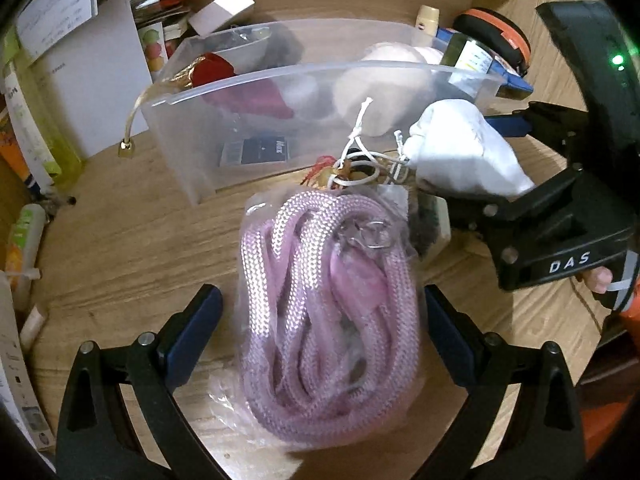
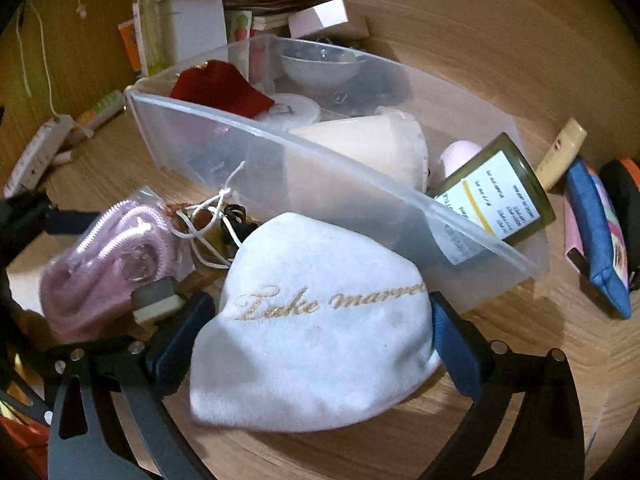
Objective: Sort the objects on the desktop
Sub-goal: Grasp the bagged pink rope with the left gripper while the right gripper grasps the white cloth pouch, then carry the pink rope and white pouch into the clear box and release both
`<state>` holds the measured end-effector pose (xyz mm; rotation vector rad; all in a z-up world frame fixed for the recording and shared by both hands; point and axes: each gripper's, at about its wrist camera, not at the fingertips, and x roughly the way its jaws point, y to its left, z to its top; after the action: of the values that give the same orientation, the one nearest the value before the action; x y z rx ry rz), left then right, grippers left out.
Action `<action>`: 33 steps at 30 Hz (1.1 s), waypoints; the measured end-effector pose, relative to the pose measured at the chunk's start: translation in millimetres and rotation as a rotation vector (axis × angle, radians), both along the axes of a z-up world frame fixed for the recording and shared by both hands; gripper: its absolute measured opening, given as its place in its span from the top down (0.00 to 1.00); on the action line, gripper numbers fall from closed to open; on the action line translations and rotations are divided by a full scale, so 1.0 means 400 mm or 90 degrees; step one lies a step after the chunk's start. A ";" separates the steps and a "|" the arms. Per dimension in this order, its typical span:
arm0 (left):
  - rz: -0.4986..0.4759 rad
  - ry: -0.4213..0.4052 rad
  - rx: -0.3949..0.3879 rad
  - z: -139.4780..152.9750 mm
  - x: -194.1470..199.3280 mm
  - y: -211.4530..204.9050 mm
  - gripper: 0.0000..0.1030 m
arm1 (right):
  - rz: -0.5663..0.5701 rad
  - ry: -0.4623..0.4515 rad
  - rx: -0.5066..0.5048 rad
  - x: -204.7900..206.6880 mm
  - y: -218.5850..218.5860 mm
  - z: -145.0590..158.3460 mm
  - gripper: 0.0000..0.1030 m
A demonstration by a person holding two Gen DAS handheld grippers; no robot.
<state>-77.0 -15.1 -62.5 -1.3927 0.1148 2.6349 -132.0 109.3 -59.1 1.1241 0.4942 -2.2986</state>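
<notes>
My left gripper (image 1: 322, 332) is shut on a clear bag of coiled pink rope (image 1: 328, 312), its blue pads pressing both sides, on the wooden desk. My right gripper (image 2: 320, 332) is shut on a white velvet pouch (image 2: 316, 328) with gold embroidered lettering, held in front of the clear plastic bin (image 2: 280, 140). The pouch (image 1: 464, 148) and the right gripper also show in the left wrist view, at the bin's (image 1: 192, 132) near right corner. The rope bag (image 2: 108, 248) lies left of the pouch. A tangle of white cord and small trinkets (image 1: 360, 168) sits between them.
The bin holds a red pouch (image 2: 220, 84), a white bowl (image 2: 316, 64), a cream item (image 2: 360, 148) and a green jar (image 2: 496, 192). A blue pouch (image 2: 596, 232) lies right of the bin. Boxes, papers and tubes (image 1: 60, 80) crowd the left and back.
</notes>
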 end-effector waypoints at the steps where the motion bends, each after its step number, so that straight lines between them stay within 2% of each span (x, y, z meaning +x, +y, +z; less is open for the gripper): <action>1: -0.002 0.002 -0.003 0.000 -0.001 0.001 0.04 | -0.002 0.003 -0.003 -0.001 0.004 0.002 0.08; 4: -0.015 0.003 -0.004 0.001 -0.005 0.000 0.05 | -0.006 -0.006 -0.033 -0.008 0.028 0.019 0.22; 5: -0.021 0.004 -0.004 0.002 -0.005 0.001 0.08 | -0.005 -0.011 -0.047 -0.009 0.037 0.025 0.26; 7: -0.042 0.009 -0.002 0.006 0.003 0.006 0.17 | -0.003 -0.024 -0.073 -0.009 0.058 0.034 0.33; 9: -0.051 0.017 -0.008 0.015 0.010 0.009 0.35 | -0.001 -0.033 -0.091 -0.003 0.074 0.043 0.39; 14: -0.036 0.031 -0.004 0.021 0.026 -0.014 0.40 | 0.000 -0.022 -0.119 0.030 0.109 0.071 0.40; 21: 0.020 0.056 0.035 0.045 0.048 -0.063 0.43 | -0.003 0.034 -0.148 0.088 0.146 0.150 0.40; 33: 0.070 0.174 0.080 0.186 0.061 -0.129 0.43 | -0.004 0.110 -0.200 0.107 0.171 0.265 0.40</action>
<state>-52.6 -66.8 11.8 -1.0225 -0.0963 2.8535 -89.0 177.6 46.9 0.7814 0.1815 -2.3866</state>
